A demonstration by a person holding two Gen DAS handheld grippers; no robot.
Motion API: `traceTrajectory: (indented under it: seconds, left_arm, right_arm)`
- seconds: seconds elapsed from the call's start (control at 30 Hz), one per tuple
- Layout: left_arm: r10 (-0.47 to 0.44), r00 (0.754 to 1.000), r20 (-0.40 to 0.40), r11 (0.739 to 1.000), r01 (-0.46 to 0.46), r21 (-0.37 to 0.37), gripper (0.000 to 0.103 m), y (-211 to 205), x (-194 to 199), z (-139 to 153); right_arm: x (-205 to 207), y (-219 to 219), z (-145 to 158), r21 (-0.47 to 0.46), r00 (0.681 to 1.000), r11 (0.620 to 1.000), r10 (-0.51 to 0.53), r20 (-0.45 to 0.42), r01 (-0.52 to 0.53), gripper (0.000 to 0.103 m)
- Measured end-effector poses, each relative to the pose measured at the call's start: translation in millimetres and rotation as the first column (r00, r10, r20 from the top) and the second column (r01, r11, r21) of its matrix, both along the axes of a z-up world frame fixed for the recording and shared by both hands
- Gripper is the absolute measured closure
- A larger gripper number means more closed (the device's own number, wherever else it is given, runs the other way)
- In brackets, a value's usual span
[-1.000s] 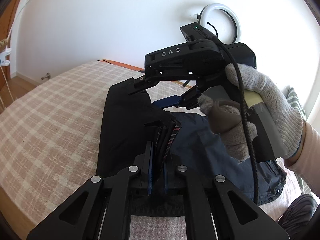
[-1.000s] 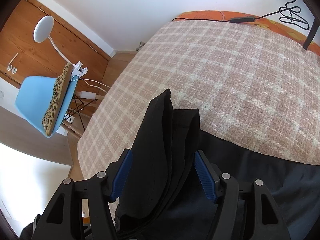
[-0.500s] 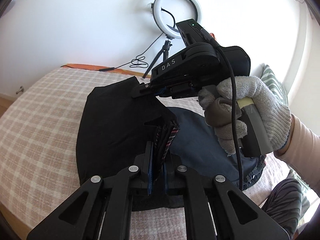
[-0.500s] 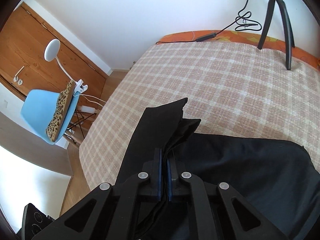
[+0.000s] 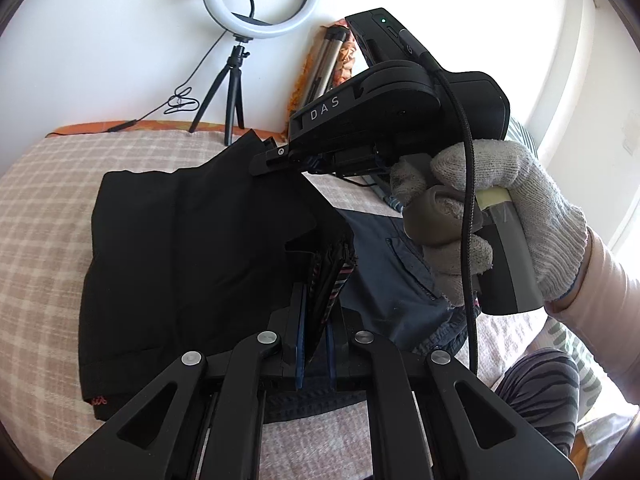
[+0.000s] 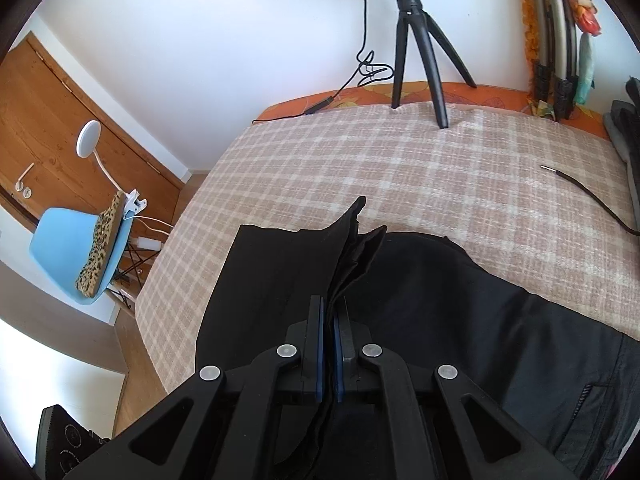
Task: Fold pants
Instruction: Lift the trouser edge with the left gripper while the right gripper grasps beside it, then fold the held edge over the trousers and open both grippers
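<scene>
Clamping the black pants (image 5: 192,240) on the plaid bedspread (image 6: 420,168) with left gripper (image 5: 316,312) and right gripper (image 6: 329,336), both now pinching folded fabric, lifting the cloth edge nearer the tripod (image 6: 416,40) than a second ago.

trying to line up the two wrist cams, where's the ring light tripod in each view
Left wrist view: the ring light tripod stands top left of centre, at the far edge of the bed, behind the black pants.
Right wrist view: the tripod stands top centre-right, ring light cut off by the frame.
Shared landmark: the coiled black cable just left of the tripod.
</scene>
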State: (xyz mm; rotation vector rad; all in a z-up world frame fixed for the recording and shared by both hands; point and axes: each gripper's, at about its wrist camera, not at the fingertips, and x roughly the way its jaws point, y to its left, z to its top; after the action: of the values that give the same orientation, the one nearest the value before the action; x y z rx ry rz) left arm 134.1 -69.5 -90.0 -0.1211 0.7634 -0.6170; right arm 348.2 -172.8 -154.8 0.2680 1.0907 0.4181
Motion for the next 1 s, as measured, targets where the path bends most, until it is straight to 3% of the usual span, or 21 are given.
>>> traceTrajectory:
  seconds: [0.43, 0.6, 0.77, 0.8, 0.83, 0.87, 1.0]
  left_arm:
    - [-0.188, 0.982, -0.017, 0.982, 0.188, 0.004, 0.096, -100, -7, -6]
    - [-0.251, 0.968, -0.005, 0.967, 0.251, 0.044, 0.096, -130, -16, -5]
    - [-0.282, 0.958, -0.043, 0.957, 0.285, 0.054, 0.092, -135, -19, -7]
    - [-0.283, 0.958, -0.054, 0.956, 0.286, 0.068, 0.089, -134, -21, -8]
    - [-0.279, 0.959, -0.054, 0.956, 0.283, 0.084, 0.08, -131, -24, -6]
    - [-0.272, 0.961, -0.049, 0.957, 0.276, 0.091, 0.073, -125, -27, -4]
    - [-0.218, 0.975, -0.038, 0.97, 0.221, 0.099, 0.071, -84, -29, 5]
  right_arm:
    - [-34, -112, 9, -0.068, 0.989, 0.987, -0.142, 0.034, 0.144, 0.102]
    - [-47, -149, 8, -0.072, 0.979, 0.977, -0.2, 0.034, 0.202, 0.102]
    - [-54, -170, -2, -0.075, 0.972, 0.969, -0.232, 0.024, 0.234, 0.102]
    - [-54, -172, -5, -0.074, 0.971, 0.968, -0.237, 0.02, 0.238, 0.102]
    - [-55, -174, -8, -0.07, 0.97, 0.968, -0.242, 0.016, 0.243, 0.102]
    - [-56, -175, -9, -0.069, 0.97, 0.967, -0.244, 0.015, 0.245, 0.102]
    - [-59, -180, -15, -0.081, 0.97, 0.967, -0.241, 0.012, 0.241, 0.102]
